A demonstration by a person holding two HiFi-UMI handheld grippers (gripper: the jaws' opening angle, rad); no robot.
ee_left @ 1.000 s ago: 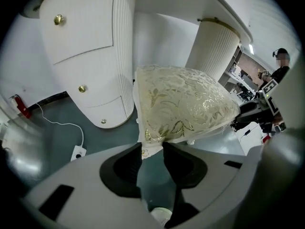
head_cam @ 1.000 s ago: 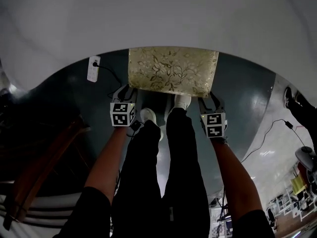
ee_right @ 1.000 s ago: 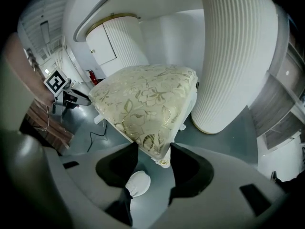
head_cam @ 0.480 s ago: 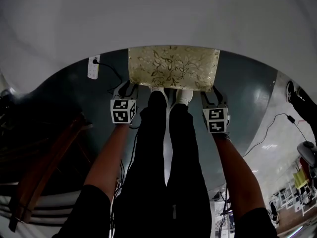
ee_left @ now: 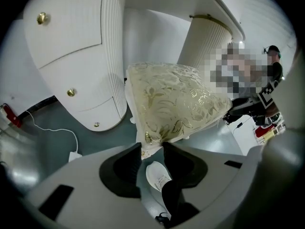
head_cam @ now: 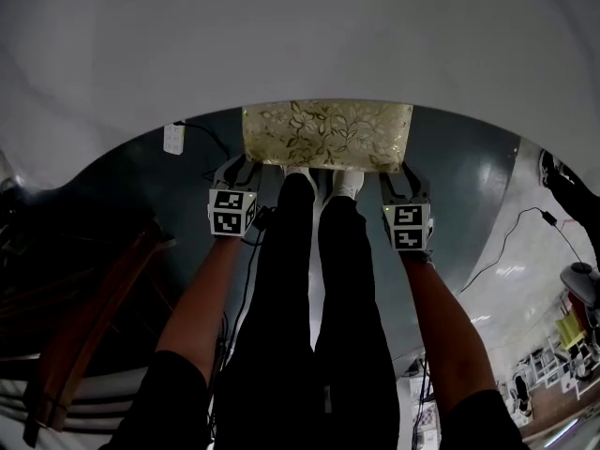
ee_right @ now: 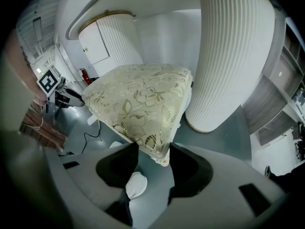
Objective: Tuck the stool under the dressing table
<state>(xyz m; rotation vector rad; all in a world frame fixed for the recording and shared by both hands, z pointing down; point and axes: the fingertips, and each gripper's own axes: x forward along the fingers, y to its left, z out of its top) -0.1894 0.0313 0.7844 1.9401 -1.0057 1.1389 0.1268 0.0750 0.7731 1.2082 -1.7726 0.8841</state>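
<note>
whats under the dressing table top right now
The gold floral stool sits partly under the dressing table, between a ribbed pedestal and a knobbed cabinet. In the head view the tabletop hides its far part; the floor beneath the seat is covered.

Shoved the stool [head_cam: 326,136] farther under the table [head_cam: 300,36], leaving less of the gold floral seat in sight past the white edge than a second ago. Brought the left shoe [head_cam: 300,174] forward from well behind, now side by side with the right shoe [head_cam: 348,184] at the seat's near edge. Carried the left claw [head_cam: 236,170] and right claw [head_cam: 403,184] slightly ahead with the stool's near corners.
</note>
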